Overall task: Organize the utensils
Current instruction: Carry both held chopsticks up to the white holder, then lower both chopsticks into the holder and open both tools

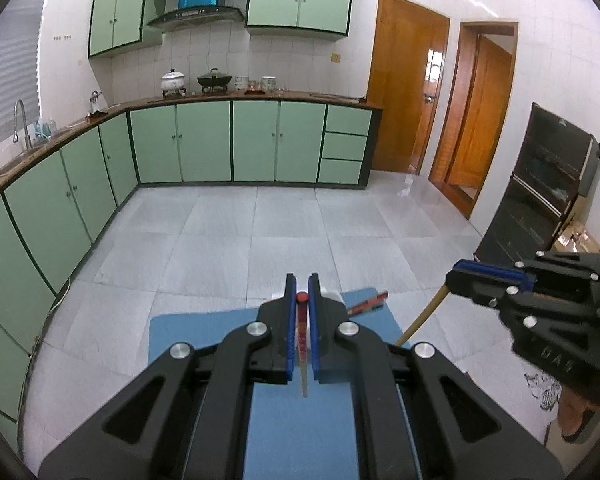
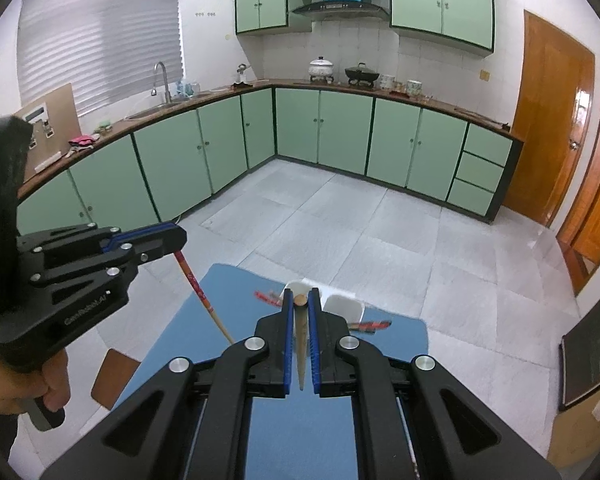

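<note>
Clamped in my left hand-held gripper (image 1: 302, 300) is a red-topped chopstick (image 1: 301, 332); my right hand-held gripper (image 2: 301, 304) pinches a plain wooden one (image 2: 301, 344), both lifted above the blue mat (image 2: 228, 320). I should keep both sticks hanging steady and lower them tip-first into the white holder (image 2: 342, 307), I judge.
</note>
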Demonstrator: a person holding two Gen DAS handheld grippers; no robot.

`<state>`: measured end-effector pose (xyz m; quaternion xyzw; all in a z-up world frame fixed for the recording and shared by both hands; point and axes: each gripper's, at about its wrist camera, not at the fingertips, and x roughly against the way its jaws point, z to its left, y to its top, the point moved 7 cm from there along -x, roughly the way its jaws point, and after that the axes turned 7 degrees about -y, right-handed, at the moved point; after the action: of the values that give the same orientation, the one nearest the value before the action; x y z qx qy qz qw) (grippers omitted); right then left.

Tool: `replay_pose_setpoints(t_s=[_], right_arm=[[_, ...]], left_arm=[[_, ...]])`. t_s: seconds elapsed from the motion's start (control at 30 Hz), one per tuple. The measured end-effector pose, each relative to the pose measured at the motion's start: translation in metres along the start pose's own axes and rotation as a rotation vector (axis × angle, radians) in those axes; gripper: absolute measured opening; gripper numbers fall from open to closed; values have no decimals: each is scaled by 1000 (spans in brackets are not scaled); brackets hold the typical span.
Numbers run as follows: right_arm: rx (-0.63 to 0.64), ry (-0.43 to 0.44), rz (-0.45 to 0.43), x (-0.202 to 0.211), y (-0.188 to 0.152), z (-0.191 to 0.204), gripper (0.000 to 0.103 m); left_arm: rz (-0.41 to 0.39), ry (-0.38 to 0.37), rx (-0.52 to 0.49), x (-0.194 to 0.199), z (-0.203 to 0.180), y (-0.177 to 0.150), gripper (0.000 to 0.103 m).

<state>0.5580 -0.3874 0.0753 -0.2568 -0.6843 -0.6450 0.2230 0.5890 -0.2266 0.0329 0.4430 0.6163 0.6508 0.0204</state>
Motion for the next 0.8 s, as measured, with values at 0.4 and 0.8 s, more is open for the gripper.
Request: replay_pose_setpoints(t_s=[0.4,0.8], right_arm=[[-67,-61,-19,-59,48,-37,7],[-136,-55,31,-160,32,-70,7]], left_arm=[[-52,53,-31,-66,-1,52,5],[2,86,-15,-153,27,38,5]])
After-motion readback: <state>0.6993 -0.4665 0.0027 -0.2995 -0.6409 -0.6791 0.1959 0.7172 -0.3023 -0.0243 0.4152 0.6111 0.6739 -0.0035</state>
